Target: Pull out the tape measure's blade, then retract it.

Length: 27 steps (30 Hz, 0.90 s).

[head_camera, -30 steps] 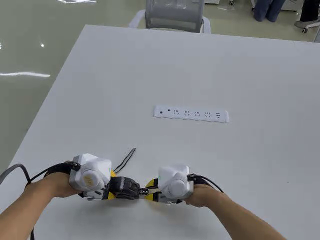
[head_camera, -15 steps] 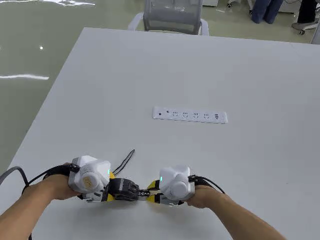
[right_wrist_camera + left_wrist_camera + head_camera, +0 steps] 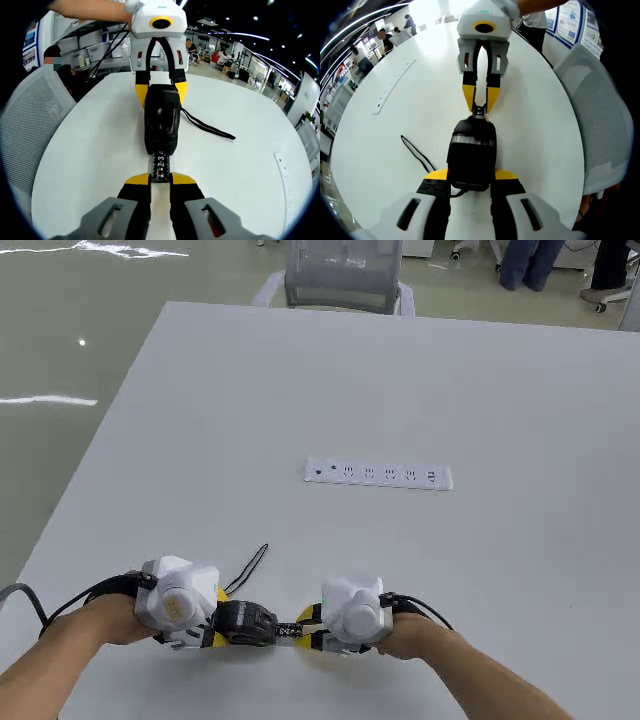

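Two tools faced each other, tip to tip.
Left tool [image 3: 218,620] pointed to 3 o'clock, jaws clamped on the tape measure [image 3: 246,621]; right tool [image 3: 302,627] pointed to 9 o'clock, jaws pinching its blade [image 3: 160,165]. Left forearm [image 3: 40,672] entered from 7 o'clock, right forearm [image 3: 485,682] from 5 o'clock.

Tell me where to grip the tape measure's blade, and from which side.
Pinch the short exposed blade near its tip, coming end-on from the side opposite the case, as the right gripper does. It is a thin flat strip running along that line, and the left gripper holds the case.
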Each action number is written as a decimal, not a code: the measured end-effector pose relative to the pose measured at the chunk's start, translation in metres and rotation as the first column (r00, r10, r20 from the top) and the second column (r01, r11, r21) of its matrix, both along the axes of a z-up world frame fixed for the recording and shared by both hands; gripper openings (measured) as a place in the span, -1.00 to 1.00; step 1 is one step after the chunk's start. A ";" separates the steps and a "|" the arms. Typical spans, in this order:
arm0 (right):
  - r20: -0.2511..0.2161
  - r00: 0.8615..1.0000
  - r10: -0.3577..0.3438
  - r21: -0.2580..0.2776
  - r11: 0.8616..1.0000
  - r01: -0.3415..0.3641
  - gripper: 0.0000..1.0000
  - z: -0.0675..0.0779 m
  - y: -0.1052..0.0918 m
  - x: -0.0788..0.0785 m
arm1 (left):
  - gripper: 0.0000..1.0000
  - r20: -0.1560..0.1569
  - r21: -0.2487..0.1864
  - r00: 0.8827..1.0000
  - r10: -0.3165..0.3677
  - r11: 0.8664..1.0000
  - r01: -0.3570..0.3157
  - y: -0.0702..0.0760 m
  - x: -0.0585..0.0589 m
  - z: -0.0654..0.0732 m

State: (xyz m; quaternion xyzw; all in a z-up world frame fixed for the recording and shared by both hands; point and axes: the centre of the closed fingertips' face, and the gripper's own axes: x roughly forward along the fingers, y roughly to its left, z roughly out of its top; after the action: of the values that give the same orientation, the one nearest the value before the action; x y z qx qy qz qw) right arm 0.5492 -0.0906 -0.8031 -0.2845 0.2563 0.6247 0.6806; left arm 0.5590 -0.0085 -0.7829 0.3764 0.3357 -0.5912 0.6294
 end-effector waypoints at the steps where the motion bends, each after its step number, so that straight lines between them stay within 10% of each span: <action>1: 0.000 1.000 0.000 0.000 1.000 0.000 -0.77 0.000 -0.001 0.000 | -0.48 0.000 0.000 1.000 0.001 1.000 -0.001 0.000 0.000 0.000; 27: -0.006 1.000 0.000 0.003 1.000 0.000 -0.76 0.001 -0.012 0.000 | -0.48 -0.001 -0.001 1.000 0.004 1.000 -0.004 0.001 0.002 -0.001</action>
State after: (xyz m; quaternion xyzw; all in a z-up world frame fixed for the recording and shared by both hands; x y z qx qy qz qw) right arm 0.5488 -0.1030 -0.8024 -0.2815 0.2574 0.6260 0.6802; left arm 0.5611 -0.0071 -0.7842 0.3751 0.3364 -0.5902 0.6307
